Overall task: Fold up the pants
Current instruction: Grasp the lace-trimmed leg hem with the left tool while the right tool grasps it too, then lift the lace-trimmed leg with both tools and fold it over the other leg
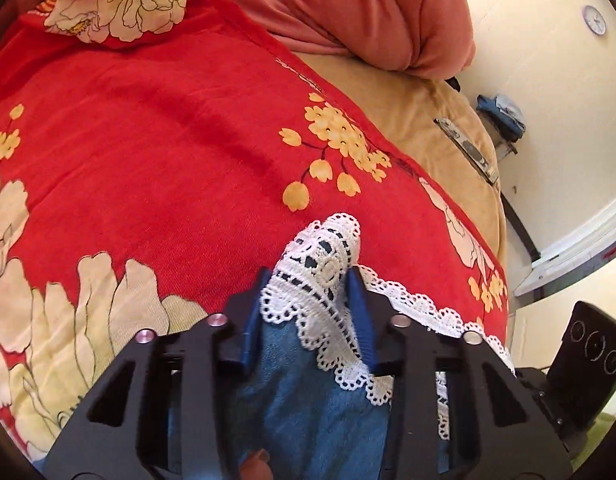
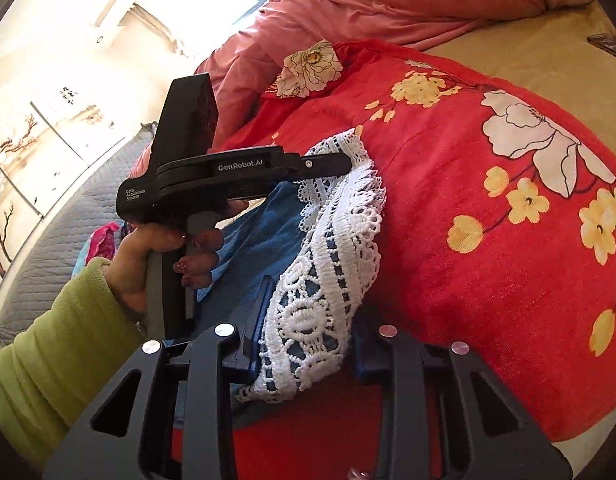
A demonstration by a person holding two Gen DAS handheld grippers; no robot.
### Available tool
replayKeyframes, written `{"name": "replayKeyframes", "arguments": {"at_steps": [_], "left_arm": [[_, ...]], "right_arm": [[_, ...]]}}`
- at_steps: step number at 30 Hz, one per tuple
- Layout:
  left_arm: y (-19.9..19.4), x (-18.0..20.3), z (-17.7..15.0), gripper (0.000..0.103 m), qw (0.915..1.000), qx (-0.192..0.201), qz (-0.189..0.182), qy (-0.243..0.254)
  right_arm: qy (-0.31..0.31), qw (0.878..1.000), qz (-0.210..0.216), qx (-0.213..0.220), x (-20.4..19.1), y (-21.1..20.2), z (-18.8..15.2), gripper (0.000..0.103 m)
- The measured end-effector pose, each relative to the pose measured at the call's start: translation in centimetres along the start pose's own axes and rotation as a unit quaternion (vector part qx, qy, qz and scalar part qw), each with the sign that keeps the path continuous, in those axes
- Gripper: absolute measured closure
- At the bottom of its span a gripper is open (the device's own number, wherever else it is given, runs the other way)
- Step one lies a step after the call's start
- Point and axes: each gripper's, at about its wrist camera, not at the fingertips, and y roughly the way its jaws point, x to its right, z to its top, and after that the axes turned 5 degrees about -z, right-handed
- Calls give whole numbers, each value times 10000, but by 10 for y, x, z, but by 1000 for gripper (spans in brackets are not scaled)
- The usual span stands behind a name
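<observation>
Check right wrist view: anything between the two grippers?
Only the pants: their lace hem runs from the left gripper down to the right gripper, both clamped on it. The right wrist view shows it.

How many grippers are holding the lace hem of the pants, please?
2: the left gripper pinches the lace hem at its far end, the right gripper clamps it nearer the camera.

Blue denim pants [image 1: 308, 400] are edged with white openwork lace [image 1: 328, 264]. A red bedspread [image 1: 147, 140] is printed with yellow blossoms and large cream flowers outlined in black. A salmon-pink quilt [image 1: 348, 8] is seen at the far side, over a tan sheet [image 1: 440, 128]. Black gripper frames carry blue pads [image 1: 358, 292]. A lime-green sleeve [image 2: 35, 360] is seen at near left.
</observation>
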Motion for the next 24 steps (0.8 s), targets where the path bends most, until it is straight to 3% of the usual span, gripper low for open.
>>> {"name": "replayKeyframes", "arguments": {"at_steps": [5,11,16,20,24], "left_arm": [[-11,4,-4,83,9998,155,-5,96],[-49,3,-11,87,9963,662,-532,-150],[-94,-3,-24,87,9877,1207,-944,-309],[-125,-16,-41,87,9817,1483,-1064,-540],[-151,-35,-67,87,9791,1627,-941,-777]], "right_arm": [[-181,9996,86,205,-8,-5,1,74],[-786,9948,113,637,-37,-20,0,74],[-1450,9855,183,859,-78,-27,-3,74],[-1944,9770,292,829,-114,-22,-7,74],[-2364,9688,459,578,-149,-3,-15,74]]}}
